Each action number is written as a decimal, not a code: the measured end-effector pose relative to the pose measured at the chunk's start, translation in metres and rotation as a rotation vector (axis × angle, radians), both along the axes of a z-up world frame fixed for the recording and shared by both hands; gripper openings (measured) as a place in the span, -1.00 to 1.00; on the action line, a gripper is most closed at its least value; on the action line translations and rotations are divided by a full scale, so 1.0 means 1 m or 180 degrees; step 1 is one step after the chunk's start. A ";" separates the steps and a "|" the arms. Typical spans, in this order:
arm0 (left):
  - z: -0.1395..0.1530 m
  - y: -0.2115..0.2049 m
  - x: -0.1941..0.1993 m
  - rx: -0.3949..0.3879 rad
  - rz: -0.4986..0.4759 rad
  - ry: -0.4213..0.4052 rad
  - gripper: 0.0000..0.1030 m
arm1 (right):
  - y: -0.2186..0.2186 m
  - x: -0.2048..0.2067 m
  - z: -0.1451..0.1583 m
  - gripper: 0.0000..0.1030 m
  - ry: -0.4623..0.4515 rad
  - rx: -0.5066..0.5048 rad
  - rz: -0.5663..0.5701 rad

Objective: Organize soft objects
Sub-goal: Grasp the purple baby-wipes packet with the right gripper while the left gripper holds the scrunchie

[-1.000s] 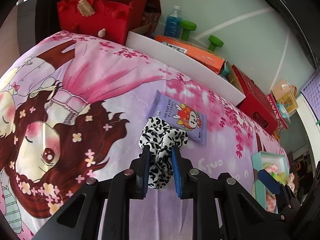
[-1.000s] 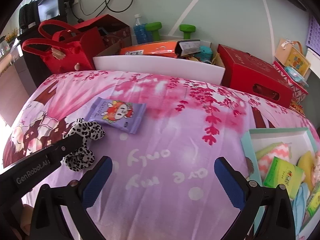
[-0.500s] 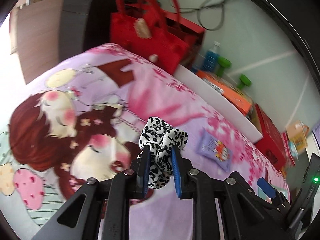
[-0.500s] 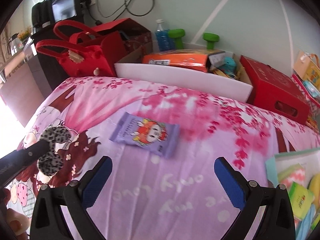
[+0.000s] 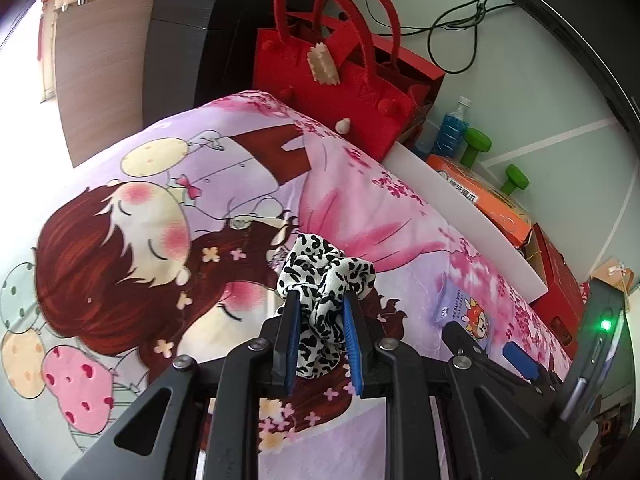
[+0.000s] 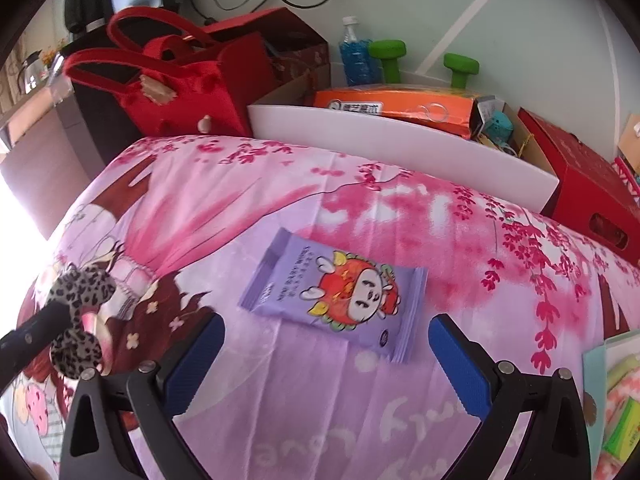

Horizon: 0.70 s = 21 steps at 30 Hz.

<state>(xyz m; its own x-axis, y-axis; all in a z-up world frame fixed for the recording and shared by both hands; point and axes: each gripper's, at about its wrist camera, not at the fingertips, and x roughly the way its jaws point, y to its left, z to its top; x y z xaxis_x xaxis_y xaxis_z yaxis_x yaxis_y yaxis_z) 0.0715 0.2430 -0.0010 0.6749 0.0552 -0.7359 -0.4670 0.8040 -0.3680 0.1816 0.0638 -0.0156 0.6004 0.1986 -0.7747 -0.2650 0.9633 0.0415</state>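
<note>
The left gripper (image 5: 320, 338), clamping the leopard-print scrunchie (image 5: 325, 276), has lifted it off the bedsheet (image 6: 288, 200), while the wide-open right gripper (image 6: 324, 360) nears the purple wipes packet (image 6: 340, 296).

A packet (image 6: 340, 302) is laid flat on the bedspread (image 6: 280, 400), near its middle. A scrunchie (image 5: 324, 280) is held above the bedspread's left part, between the fingers of the left gripper (image 5: 322, 344), well left of the packet. Past the far edge, a felt bag (image 6: 172, 92) is set at the left corner, with a white bin (image 6: 380, 140) beside it on the right and a box (image 6: 592, 188) further right. A tray (image 6: 600, 380) is placed at the right edge.
</note>
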 end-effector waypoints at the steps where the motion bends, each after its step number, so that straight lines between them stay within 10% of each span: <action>1: -0.001 -0.001 0.002 -0.0001 -0.0016 -0.0003 -0.59 | -0.003 0.004 -0.001 1.00 0.0023 0.0047 -0.0032; 21: -0.013 -0.004 0.018 -0.0086 -0.0094 0.0048 -0.59 | 0.007 0.033 -0.022 1.00 0.0144 0.0006 -0.0149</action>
